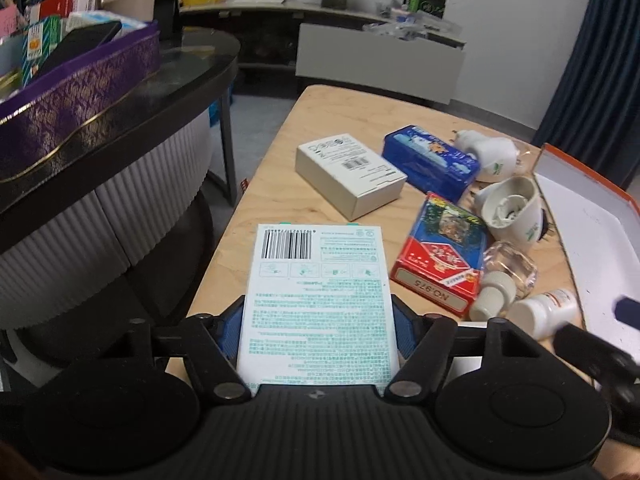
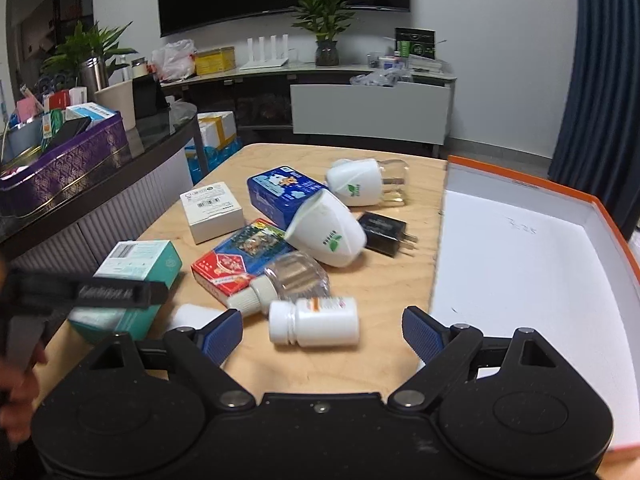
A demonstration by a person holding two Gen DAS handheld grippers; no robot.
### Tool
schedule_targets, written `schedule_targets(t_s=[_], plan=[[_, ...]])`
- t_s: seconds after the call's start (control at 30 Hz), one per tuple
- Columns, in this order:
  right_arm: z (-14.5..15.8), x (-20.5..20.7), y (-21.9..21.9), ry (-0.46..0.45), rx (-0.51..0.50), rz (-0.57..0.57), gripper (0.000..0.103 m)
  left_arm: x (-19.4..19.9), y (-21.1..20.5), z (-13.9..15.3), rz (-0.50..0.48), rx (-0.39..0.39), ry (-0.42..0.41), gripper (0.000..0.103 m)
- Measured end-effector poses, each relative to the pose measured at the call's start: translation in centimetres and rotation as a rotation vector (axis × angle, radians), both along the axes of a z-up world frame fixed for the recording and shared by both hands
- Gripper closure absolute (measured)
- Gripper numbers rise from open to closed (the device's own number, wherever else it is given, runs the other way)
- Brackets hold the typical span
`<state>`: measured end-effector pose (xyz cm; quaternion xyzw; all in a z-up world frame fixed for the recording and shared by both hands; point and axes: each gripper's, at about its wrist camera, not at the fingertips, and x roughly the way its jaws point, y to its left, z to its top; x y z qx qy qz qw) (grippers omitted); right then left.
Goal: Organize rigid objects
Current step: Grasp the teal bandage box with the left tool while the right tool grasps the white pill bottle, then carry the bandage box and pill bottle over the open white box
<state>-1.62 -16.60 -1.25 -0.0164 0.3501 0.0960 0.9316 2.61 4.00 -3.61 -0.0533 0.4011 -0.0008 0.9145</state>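
The teal-and-white box (image 1: 316, 304) lies flat on the near left of the tabletop (image 1: 248, 216), our left gripper (image 1: 318, 334) with its fingers clamped on its two long sides. We judge it light, stiff cardboard, best held across its narrow width as now. Its long axis runs straight away from us, barcode end farthest. Our right gripper (image 2: 322, 334) hovers, fingers apart, over a white pill bottle (image 2: 314, 321).

Pale wooden table (image 2: 384, 360) with visible grain, glossy white plastic pill bottle (image 2: 314, 321), printed cardboard box (image 1: 318, 300).
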Motion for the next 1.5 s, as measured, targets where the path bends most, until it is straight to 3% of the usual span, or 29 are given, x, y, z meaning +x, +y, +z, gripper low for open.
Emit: schedule_targets(t_s=[0.1,0.27,0.43,0.77,1.3,1.5], plan=[[-0.8,1.6,0.6,0.022,-0.023,0.002,0.006,-0.4,0.0,0.5,-0.013,0.0,-0.017,0.032],[-2.2,3.9,0.7,0.105,-0.006,0.007,0.033,-1.0,-0.2,1.1,-0.034,-0.026,-0.036,0.032],[-2.0,3.4,0.3,0.093,0.01,0.014,0.033,-1.3,-0.9,1.6,-0.055,-0.022,-0.053,0.031],[2.2,0.5,-4.2,-0.033,-0.01,-0.066,0.033,-1.3,-4.5,4.0,-0.141,-0.05,-0.097,0.032],[7.4,-1.5,-16.4,-0.166,-0.018,-0.351,0.033,3.4,-16.0,6.9,-0.441,-0.149,-0.074,0.031],[8.4,0.1,-19.2,-0.199,-0.017,-0.385,0.033,5.4,-19.1,8.1,-0.485,-0.084,-0.119,0.031]])
